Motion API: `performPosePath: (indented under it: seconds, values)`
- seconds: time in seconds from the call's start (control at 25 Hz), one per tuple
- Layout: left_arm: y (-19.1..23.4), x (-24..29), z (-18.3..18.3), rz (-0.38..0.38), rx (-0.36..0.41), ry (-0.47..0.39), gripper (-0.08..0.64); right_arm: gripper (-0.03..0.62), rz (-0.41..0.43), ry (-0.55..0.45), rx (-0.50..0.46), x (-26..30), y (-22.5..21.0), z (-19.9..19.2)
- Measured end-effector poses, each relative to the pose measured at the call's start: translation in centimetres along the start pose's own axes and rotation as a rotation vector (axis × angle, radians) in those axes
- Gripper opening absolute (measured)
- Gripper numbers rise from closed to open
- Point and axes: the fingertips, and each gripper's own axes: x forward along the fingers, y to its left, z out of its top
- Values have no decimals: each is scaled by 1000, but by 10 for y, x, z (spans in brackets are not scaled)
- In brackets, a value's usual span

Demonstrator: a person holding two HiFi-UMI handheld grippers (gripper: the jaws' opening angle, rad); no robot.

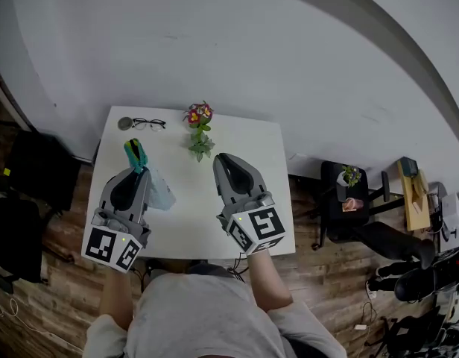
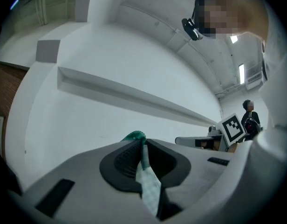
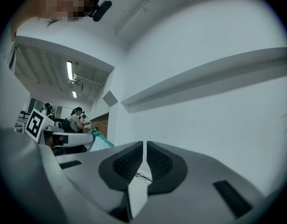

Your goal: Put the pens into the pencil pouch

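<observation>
Left claw (image 1: 134, 171): clamped on pouch (image 1: 135, 152), over table (image 1: 244, 136). Right claw (image 1: 224, 159): jaws nearly together, empty. Glasses (image 1: 148, 124), flowers (image 1: 199, 115): far edge.

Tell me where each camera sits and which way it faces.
Head view: on the head, down at the table; forearms, left gripper, right gripper show.
Left gripper view: rides that gripper, faces the wall; jaws pinching the pouch.
Right gripper view: rides that gripper, faces the wall; jaws together.
Shared: glasses, head and right gripper views.
</observation>
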Motion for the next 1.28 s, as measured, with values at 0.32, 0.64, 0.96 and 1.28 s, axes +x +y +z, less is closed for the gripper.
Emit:
performPosePath:
  seconds: [0.32, 0.64, 0.96, 1.28]
  values:
    - [9, -10, 10, 117, -2, -45, 54, 44, 5, 1, -29, -9, -10, -5]
    - [3, -16, 14, 175, 9, -67, 54, 44, 10, -21, -26, -24, -17, -4]
    - [-8, -19, 11, 189, 11, -73, 54, 44, 7, -23, -43, -38, -20, -7]
    - [-12, -20, 9, 192, 6, -69, 54, 44, 0, -23, -34, -42, -22, -8]
